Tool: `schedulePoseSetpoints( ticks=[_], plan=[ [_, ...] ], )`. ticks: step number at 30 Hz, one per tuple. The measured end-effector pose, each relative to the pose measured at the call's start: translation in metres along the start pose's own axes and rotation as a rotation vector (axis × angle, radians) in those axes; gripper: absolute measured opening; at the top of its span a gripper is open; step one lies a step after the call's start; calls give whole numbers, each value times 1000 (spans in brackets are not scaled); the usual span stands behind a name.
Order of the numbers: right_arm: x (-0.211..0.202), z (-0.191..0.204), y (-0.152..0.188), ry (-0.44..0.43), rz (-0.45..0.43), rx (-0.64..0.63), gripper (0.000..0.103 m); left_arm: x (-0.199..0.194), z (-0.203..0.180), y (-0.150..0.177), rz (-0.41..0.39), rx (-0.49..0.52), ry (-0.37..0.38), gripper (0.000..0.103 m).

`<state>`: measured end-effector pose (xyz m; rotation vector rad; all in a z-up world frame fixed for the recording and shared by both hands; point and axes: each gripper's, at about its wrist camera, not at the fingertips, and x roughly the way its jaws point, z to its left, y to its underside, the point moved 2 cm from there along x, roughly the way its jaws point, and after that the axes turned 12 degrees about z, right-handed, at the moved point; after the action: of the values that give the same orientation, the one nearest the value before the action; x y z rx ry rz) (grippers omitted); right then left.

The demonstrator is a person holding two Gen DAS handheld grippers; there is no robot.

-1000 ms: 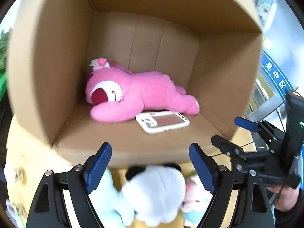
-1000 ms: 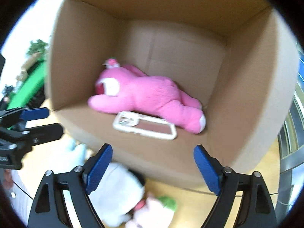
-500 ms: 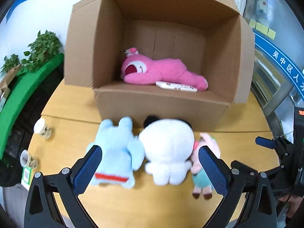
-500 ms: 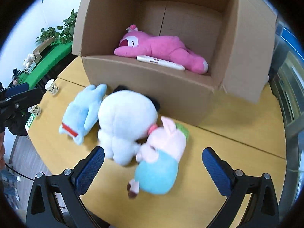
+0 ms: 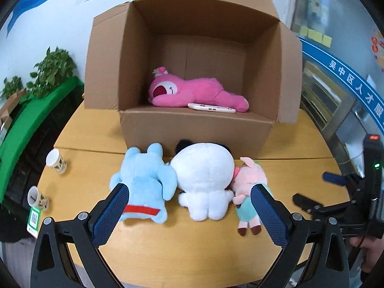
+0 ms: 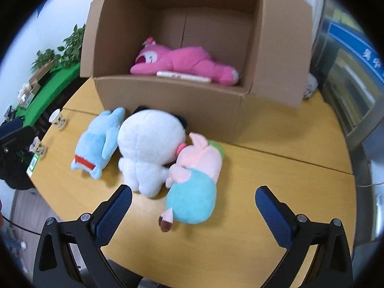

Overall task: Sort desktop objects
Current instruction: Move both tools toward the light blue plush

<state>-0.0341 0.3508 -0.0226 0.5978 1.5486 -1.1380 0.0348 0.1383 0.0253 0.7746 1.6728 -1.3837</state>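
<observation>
Now both claws, left (image 5: 189, 199) and right (image 6: 193, 200), have withdrawn from the box (image 5: 194, 129).

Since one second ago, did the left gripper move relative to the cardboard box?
Yes. The left gripper has pulled back from the cardboard box: the box then filled the left wrist view, and now it sits whole beyond three plush toys.

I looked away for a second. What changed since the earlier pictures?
Both grippers, left and right, drew back from the box, open and empty. The pink bear, white device and three plush toys on the table stayed put.
</observation>
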Motion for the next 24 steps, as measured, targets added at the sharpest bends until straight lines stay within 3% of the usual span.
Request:
schedulePoseSetpoints(
  ticks=[8,15,24],
  plan=[
    [-19,16,2,-2,-34,43,103,12,21,-14,26,1,46,103],
    [-12,35,14,14,21,86,103,13,44,-6,25,32,104,103],
    [6,79,28,5,100,115,103,29,90,6,91,45,150,103]
  ],
)
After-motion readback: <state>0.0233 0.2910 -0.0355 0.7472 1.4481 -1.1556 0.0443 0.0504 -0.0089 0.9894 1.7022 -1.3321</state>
